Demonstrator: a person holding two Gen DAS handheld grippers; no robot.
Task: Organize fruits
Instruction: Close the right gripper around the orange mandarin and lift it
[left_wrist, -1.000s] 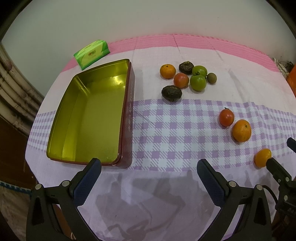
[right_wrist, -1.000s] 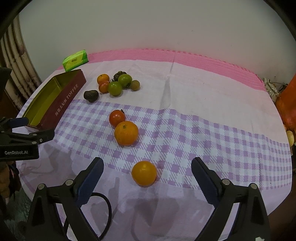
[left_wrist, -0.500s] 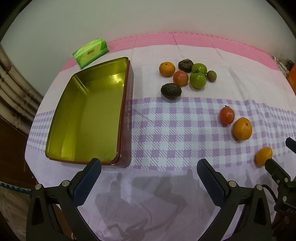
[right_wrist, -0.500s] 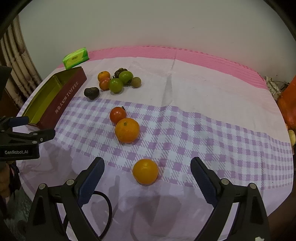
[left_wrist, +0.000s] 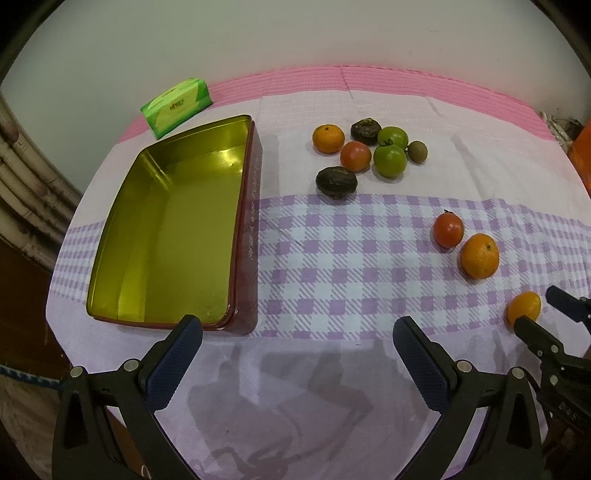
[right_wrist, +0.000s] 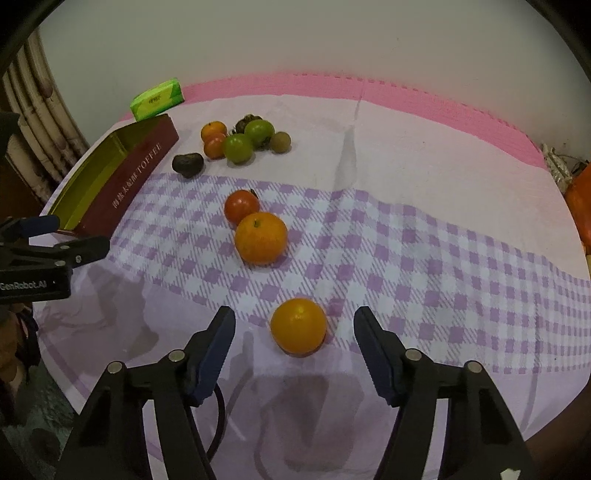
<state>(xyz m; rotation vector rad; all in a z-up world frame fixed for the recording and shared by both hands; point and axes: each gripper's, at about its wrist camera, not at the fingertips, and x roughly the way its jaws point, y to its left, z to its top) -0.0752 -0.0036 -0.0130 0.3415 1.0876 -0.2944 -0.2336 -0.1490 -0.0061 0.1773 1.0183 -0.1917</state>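
1. The red tin (right_wrist: 122, 177) is the landmark: its long side reads "TOFFEE" in pale letters, after a few characters too small to read.
2. The left gripper's (left_wrist: 295, 354) body, seen from the right wrist view, bears the mark "GenRobot.AI".
3. A green packet (left_wrist: 176, 105) lies just behind the tin; its print cannot be read.
4. The tin stands open, with a bare gold inside (left_wrist: 173, 229) and no fruit in it.
5. To the right of the tin's far end sits a cluster: an orange (left_wrist: 328, 139), a red tomato (left_wrist: 355, 156), two green tomatoes (left_wrist: 389, 160), two dark fruits (left_wrist: 336, 181) and a small brown fruit (left_wrist: 417, 151).
6. Farther right of the tin, a second red tomato (right_wrist: 241, 205) touches a big orange (right_wrist: 260, 238).
7. The nearest orange (right_wrist: 298, 326) lies well right of the tin's near end, between the fingers of the right gripper (right_wrist: 293, 347).
8. The right gripper's jaws are closing on that orange, but the pads stand clear of it.
9. The left gripper hangs wide apart just in front of the tin, gripping nothing.
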